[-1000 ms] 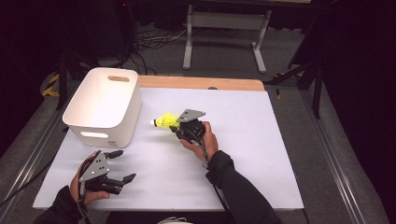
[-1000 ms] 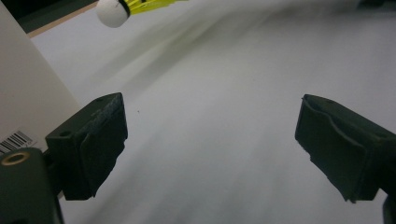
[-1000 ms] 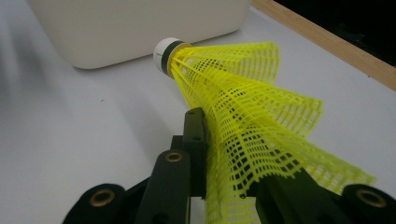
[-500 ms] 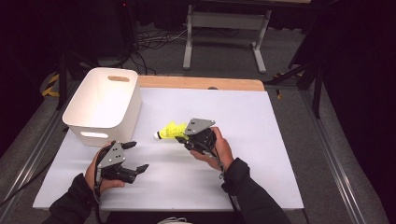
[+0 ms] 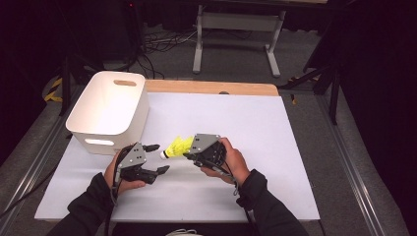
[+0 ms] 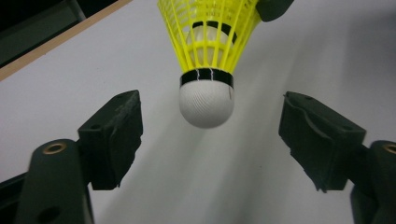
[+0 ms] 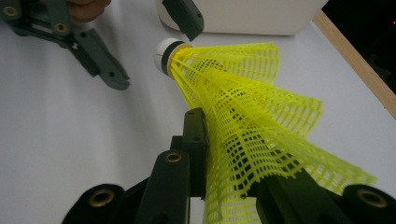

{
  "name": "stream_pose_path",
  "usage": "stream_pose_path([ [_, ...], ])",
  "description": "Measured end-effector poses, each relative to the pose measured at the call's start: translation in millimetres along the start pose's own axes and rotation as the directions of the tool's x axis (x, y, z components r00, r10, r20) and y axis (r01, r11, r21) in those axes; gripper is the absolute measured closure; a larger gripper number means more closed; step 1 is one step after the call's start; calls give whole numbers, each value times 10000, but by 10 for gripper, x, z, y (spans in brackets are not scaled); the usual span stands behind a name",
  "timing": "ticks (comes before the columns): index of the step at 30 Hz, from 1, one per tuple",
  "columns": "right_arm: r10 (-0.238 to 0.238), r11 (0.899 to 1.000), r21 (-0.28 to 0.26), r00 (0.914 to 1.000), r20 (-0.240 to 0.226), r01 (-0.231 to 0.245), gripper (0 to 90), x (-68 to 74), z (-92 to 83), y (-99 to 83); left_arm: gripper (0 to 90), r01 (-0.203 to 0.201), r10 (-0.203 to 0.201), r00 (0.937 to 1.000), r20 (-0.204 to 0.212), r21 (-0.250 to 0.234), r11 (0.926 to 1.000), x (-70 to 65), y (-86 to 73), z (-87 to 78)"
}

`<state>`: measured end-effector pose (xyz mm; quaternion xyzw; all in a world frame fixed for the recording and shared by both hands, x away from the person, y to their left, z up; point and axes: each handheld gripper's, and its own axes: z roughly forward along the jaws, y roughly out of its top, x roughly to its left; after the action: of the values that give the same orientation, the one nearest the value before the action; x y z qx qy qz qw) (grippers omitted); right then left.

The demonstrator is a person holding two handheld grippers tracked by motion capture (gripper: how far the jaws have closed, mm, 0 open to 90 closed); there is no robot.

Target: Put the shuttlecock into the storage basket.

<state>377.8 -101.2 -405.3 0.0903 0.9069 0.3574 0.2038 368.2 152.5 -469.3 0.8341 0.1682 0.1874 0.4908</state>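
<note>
**Mid-air handover: your shuttlecock sits between two grippers, not yet passed.**

The yellow shuttlecock [image 5: 178,146] hangs above the white table [image 5: 275,147], its mesh skirt squeezed flat in the jaws of your right gripper [image 5: 189,153], its white cork nose [image 6: 206,103] pointing toward your left gripper [image 5: 158,158]. That gripper's jaws have just been closing, yet they stand apart on either side of the cork with clear gaps, touching nothing. So the pickup looks done and the transfer is only at its approach: you have the left grip on the cork to make, then the right jaws to let go. The white bin [image 5: 109,110] just beyond your left hand [image 5: 118,173] seems the likely destination.
</note>
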Motion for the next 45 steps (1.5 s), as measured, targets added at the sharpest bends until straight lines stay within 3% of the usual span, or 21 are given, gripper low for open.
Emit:
stream_pose_path([
  [3,-317,9990,305,9994,99,313,793,17,12,20,326,-15,15,10000,53,90,10000,16,31,38],
  [8,-678,9956,642,9977,-26,679,792,36,24,76,377,-22,11,9994,335,330,9995,28,60,129],
  [13,-1270,9845,1211,9919,-55,1267,790,75,69,160,462,-229,196,9986,493,677,9974,21,92,225],
  [15,-1816,9700,1600,9831,-226,1829,789,91,80,194,457,-188,152,9983,557,646,9977,29,97,243],
  [18,-1777,9678,1755,9836,-306,1803,783,120,117,227,463,-278,250,9990,373,770,9966,23,103,270],
  [26,-2350,9519,1891,9705,-544,2411,769,153,198,313,469,-245,213,9991,370,872,9959,44,95,301],
  [32,-1971,9646,1647,9779,-692,2061,759,144,213,356,480,-381,340,9985,426,985,9944,57,105,338],
  [33,-2003,9635,1625,9757,-884,2126,755,133,204,371,485,-318,277,9985,468,910,9953,53,106,339],
  [38,-1420,9830,988,9821,-1237,1546,722,96,140,467,528,-223,204,9987,466,425,9988,52,124,312],
  [39,-1420,9830,988,9821,-1237,1546,722,96,140,467,531,-223,204,9987,466,425,9988,52,124,312],
  [42,-999,9929,489,9836,-1504,1083,690,58,113,509,538,-31,35,9991,428,-92,10000,51,130,269],
  [45,-1000,9932,441,9845,-1440,1074,667,59,94,527,542,105,-93,9993,357,-333,9994,55,129,248],
])
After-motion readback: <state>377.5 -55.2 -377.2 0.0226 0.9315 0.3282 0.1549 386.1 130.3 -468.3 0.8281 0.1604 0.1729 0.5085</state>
